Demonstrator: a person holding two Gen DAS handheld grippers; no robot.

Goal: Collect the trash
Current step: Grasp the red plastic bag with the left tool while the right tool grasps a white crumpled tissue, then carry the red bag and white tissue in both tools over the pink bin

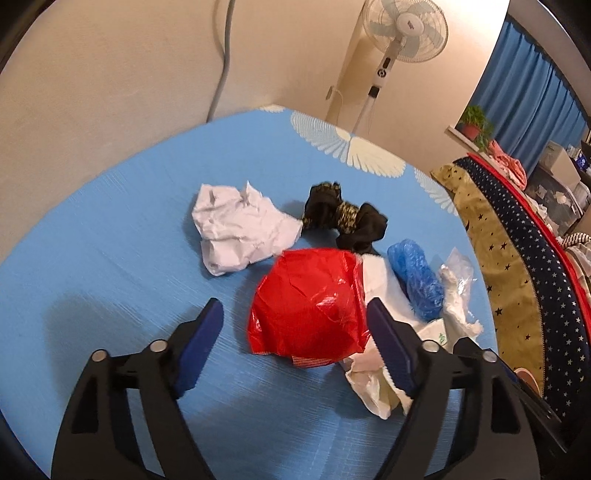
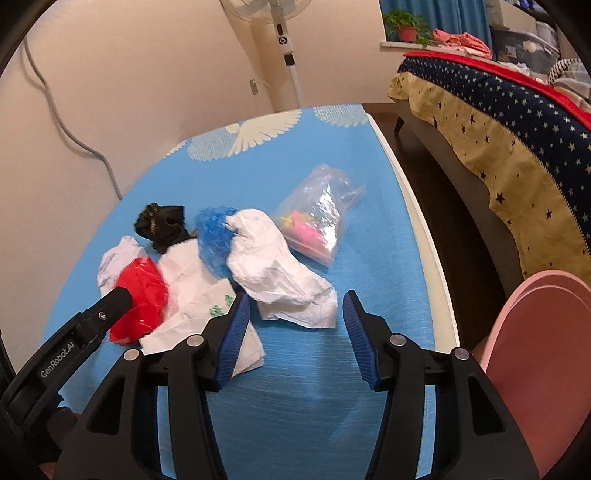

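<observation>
Trash lies on a blue-covered table (image 1: 110, 229). In the left wrist view a red plastic bag (image 1: 310, 302) sits just ahead of my open left gripper (image 1: 295, 314), partly between its fingers. Behind it lie crumpled white paper (image 1: 240, 225), a black wrapper (image 1: 343, 218), a blue plastic bag (image 1: 415, 282) and a white plastic bag (image 1: 373, 376). In the right wrist view my open right gripper (image 2: 295, 306) hovers just short of a crumpled white paper (image 2: 277, 269). A clear bag with pink contents (image 2: 317, 218) lies beyond. The left gripper (image 2: 122, 299) touches the red bag (image 2: 142, 295).
The table's white right edge (image 2: 417, 221) runs beside a bed with star-patterned covers (image 2: 498, 129). A pink chair back (image 2: 535, 350) stands at the near right. A standing fan (image 1: 402, 33) and a wall cable (image 1: 221, 74) are behind the table.
</observation>
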